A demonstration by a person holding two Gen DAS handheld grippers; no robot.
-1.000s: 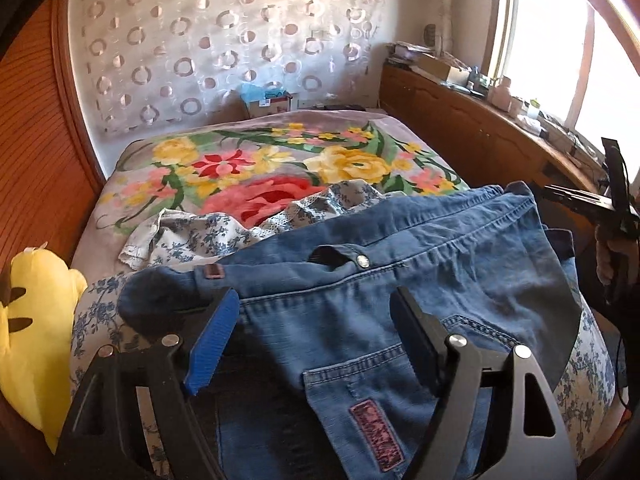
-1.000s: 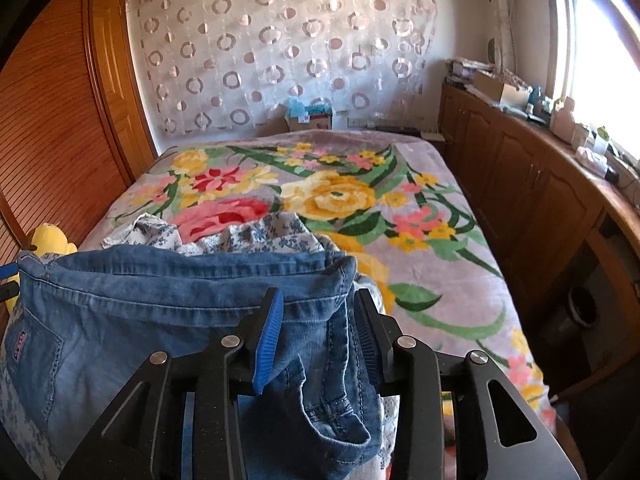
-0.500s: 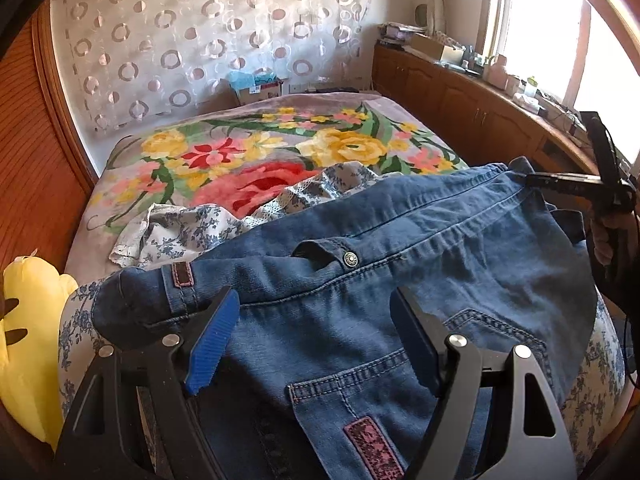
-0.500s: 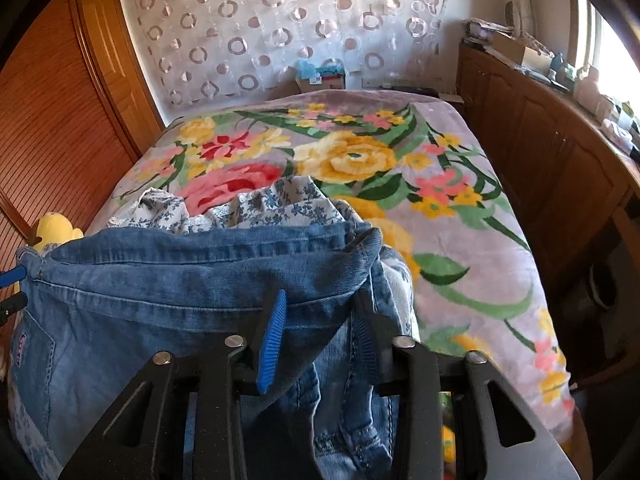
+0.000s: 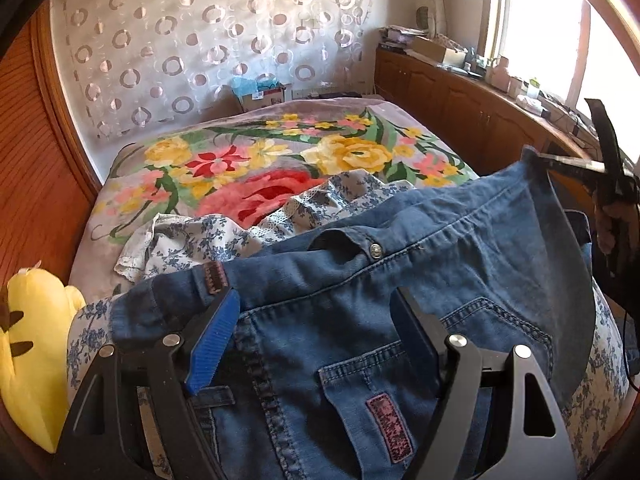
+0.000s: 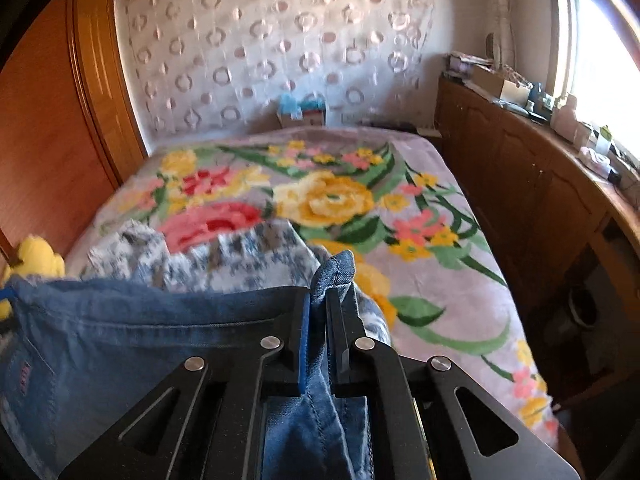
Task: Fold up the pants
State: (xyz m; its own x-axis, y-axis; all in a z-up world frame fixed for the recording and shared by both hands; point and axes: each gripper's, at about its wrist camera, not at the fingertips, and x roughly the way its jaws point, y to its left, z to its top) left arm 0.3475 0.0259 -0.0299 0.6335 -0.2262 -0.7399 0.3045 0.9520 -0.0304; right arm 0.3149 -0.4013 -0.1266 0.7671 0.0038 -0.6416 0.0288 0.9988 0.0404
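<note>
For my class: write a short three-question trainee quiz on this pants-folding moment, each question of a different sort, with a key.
1. True or false: the right gripper has its fingers clamped on a corner of the jeans.
2. Multiple choice: the left gripper is (A) shut on the waistband, (B) open above the jeans, (C) holding the yellow plush toy.
3. Fill in: under the jeans lies a blue-and-white ______ garment on the flowered blanket.

Key: 1 true; 2 B; 3 floral-print.
</note>
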